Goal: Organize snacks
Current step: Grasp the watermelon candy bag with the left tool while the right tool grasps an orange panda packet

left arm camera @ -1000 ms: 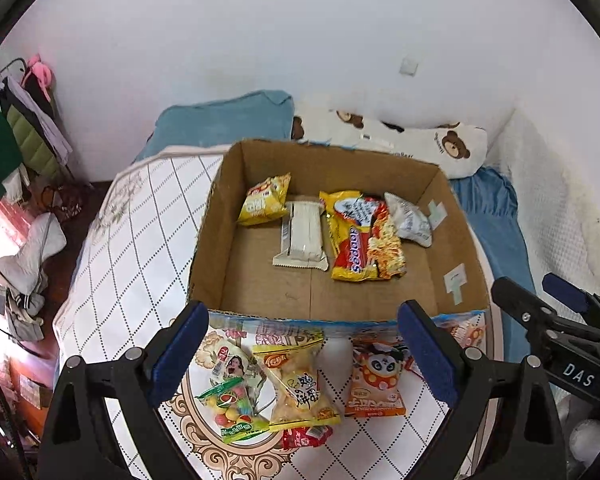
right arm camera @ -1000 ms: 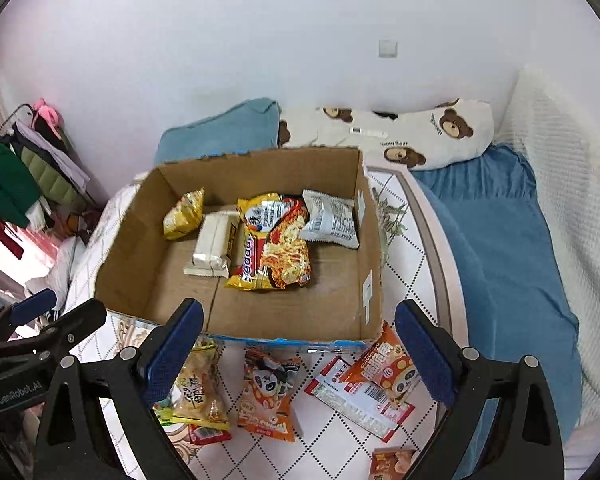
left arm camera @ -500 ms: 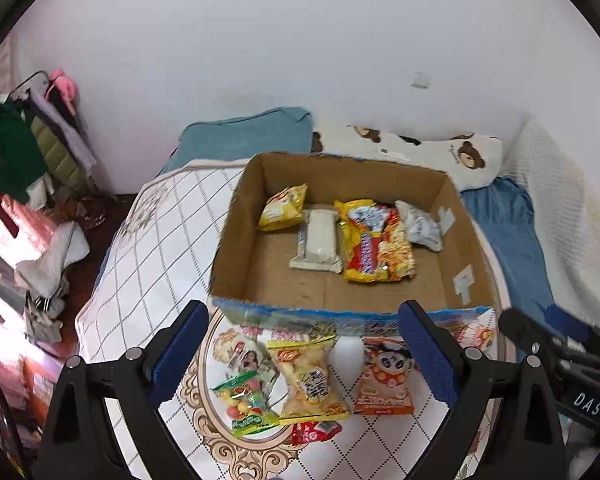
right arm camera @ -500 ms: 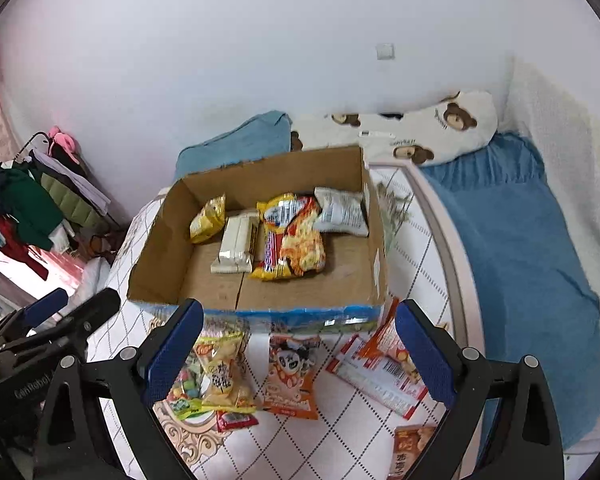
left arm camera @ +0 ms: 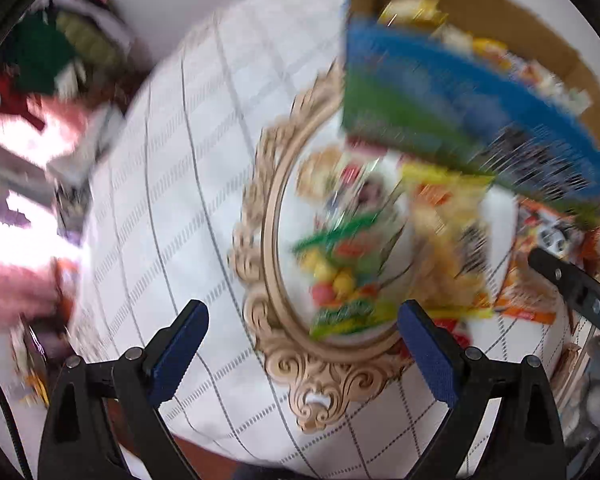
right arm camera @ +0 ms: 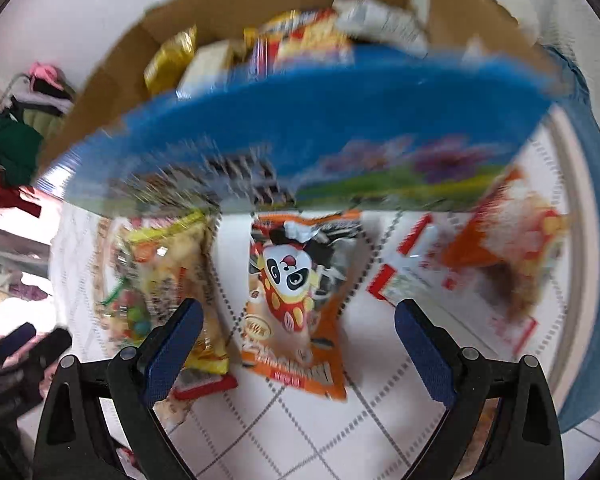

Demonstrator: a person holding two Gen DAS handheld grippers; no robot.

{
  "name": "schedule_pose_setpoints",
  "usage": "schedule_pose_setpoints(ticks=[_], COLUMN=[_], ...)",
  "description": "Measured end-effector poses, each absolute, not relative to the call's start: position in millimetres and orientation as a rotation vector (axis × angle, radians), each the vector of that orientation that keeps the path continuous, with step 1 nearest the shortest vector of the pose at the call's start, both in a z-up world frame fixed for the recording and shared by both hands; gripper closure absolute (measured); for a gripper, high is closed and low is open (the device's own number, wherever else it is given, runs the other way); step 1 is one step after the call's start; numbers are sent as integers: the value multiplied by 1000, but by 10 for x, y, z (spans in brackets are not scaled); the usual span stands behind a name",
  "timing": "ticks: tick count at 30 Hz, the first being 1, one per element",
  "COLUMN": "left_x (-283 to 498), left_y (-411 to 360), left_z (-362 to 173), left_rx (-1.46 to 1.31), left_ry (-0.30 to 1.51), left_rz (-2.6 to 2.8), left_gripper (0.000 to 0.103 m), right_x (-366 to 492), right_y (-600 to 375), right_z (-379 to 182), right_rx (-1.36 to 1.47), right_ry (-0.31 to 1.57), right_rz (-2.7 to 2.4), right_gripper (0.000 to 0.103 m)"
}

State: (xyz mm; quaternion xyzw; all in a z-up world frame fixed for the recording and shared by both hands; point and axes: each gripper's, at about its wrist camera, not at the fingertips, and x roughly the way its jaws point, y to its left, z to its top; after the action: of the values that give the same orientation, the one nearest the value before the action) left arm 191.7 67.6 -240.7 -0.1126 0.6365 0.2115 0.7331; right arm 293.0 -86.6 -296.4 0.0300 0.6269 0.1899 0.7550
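**Q:** Where are the snacks, and why laid out that way?

**Me:** Two groups. Some packets already lie inside the box (right arm camera: 228, 12), which sits on the bed (left arm camera: 172, 184) with its blue printed wall toward me. The rest lie loose on the quilt just in front of that wall: a panda bag (right arm camera: 296, 300) in the middle, a yellow bag (right arm camera: 172, 264) to its left, a candy bag (left arm camera: 340, 280) further left, an orange bag (right arm camera: 508, 240) and a red-and-white packet (right arm camera: 412, 264) to the right. My reading: the box is the destination and the loose row is the remaining work, kept near the wall so each carry is short.

**Q:** Gripper state?

**Me:** Right gripper (right arm camera: 296, 344) is spread wide and holds nothing; the panda bag lies between its fingers in view, but I cannot tell whether they touch it. Left gripper (left arm camera: 300, 336) is likewise wide apart and empty, with the candy bag just ahead of it.

**Q:** Pose?

**Me:** Both point steeply down at the quilt, side by side; each shows at the edge of the other's view. Both frames are smeared, the left worse, so fine detail is unreliable.

**Q:** Next?

**Me:** Likely a grasp on the panda bag. Thin crinkly film; probably slips if pinched at the edge.
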Motion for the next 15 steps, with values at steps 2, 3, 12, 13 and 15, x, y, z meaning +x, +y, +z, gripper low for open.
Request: schedule_pose_setpoints(ticks=[2,3,12,13,15], left_x=[1880,1881,2205,2213,2178], left_y=[785,841,858,834,745], left_z=[-2550,-2607,-3081,-3144,-3202], left_rx=[-379,-446,-493,-466,-398], left_ry=[1433,1436,1475,1495,1531], left_rz=[452,449,395,379,314], left_gripper=[6,6,41,47,54], right_x=[2942,2943,2705,2652,2516], right_y=[-753,-688,-655,-692,-786], right_z=[-3123,-3194,-3255,-3258,-3277], right_rx=[50,34,-70,-68,-61], right_ry=[1386,1391,1369,1381,1410], right_rz=[412,408,392,391,393], right_gripper=[14,16,40,40,40])
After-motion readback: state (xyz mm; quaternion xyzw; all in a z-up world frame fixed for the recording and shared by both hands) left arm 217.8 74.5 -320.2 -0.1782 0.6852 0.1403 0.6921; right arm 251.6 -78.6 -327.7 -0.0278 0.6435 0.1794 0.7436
